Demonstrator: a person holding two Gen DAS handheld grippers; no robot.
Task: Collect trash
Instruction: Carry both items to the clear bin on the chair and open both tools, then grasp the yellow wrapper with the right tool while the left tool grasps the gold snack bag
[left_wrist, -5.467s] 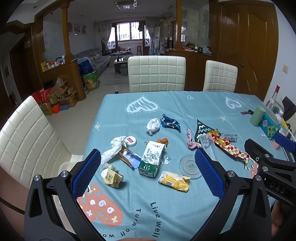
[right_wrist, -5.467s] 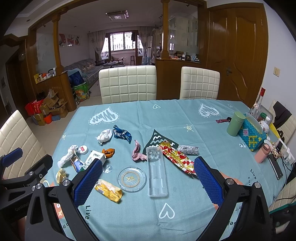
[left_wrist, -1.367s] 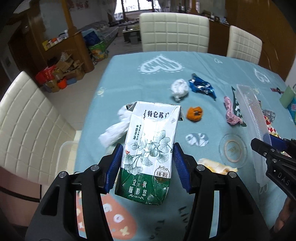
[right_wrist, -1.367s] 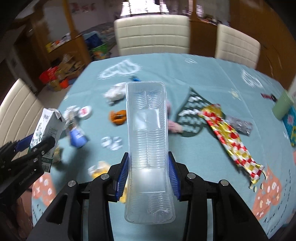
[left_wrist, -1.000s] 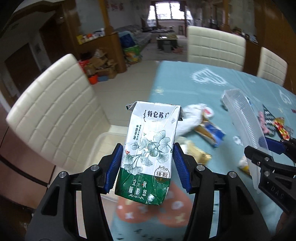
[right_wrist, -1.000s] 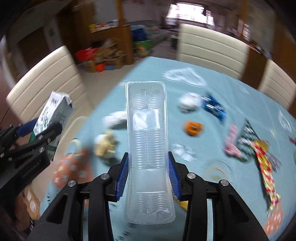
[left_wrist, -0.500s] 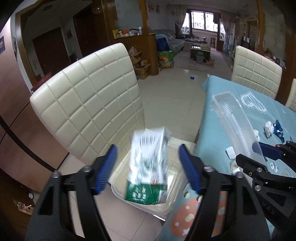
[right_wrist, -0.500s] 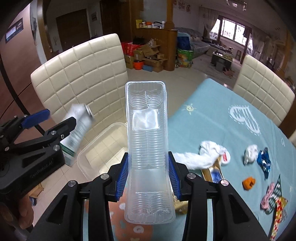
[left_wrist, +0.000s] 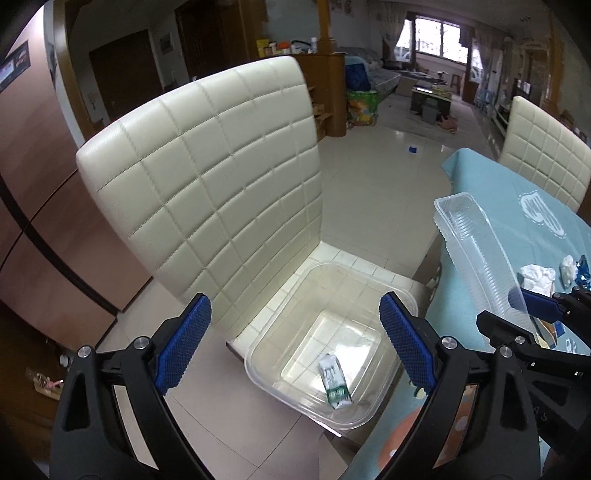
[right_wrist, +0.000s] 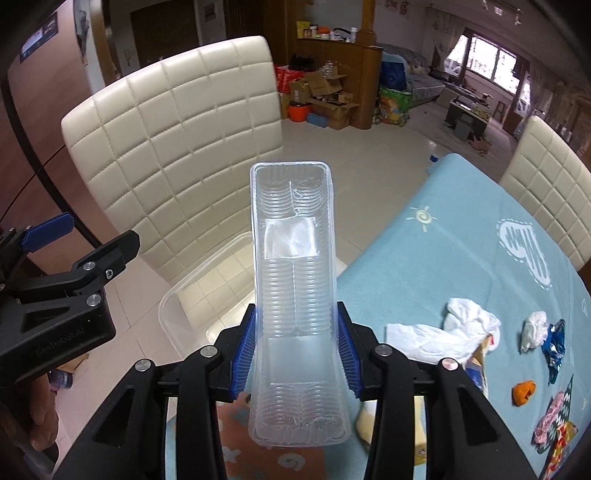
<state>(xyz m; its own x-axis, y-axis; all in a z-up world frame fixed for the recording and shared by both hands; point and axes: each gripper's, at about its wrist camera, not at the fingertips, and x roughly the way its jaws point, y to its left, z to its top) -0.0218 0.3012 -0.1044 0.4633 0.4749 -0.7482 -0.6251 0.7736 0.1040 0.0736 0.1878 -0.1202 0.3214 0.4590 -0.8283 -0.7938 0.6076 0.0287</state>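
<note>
A clear plastic bin (left_wrist: 258, 354) stands on the seat of a cream chair (left_wrist: 207, 206) beside the table. The green and white milk carton (left_wrist: 334, 380) lies inside the bin. My left gripper (left_wrist: 295, 332) is open and empty above the bin. My right gripper (right_wrist: 295, 350) is shut on a long clear plastic tray (right_wrist: 293, 295), held over the table's left edge next to the bin (right_wrist: 173, 306). The tray also shows in the left wrist view (left_wrist: 476, 251).
The table has a teal cloth (right_wrist: 443, 258). On it lie white tissues (right_wrist: 443, 328), a blue wrapper (right_wrist: 554, 347), an orange scrap (right_wrist: 522, 393) and a pink wrapper (right_wrist: 550, 417). Another cream chair (right_wrist: 546, 177) stands at the far side. Boxes (right_wrist: 321, 96) crowd the floor beyond.
My left gripper opened and the milk carton dropped into the bin. Both grippers swung left from the table to the chair, the right one still gripping the tray.
</note>
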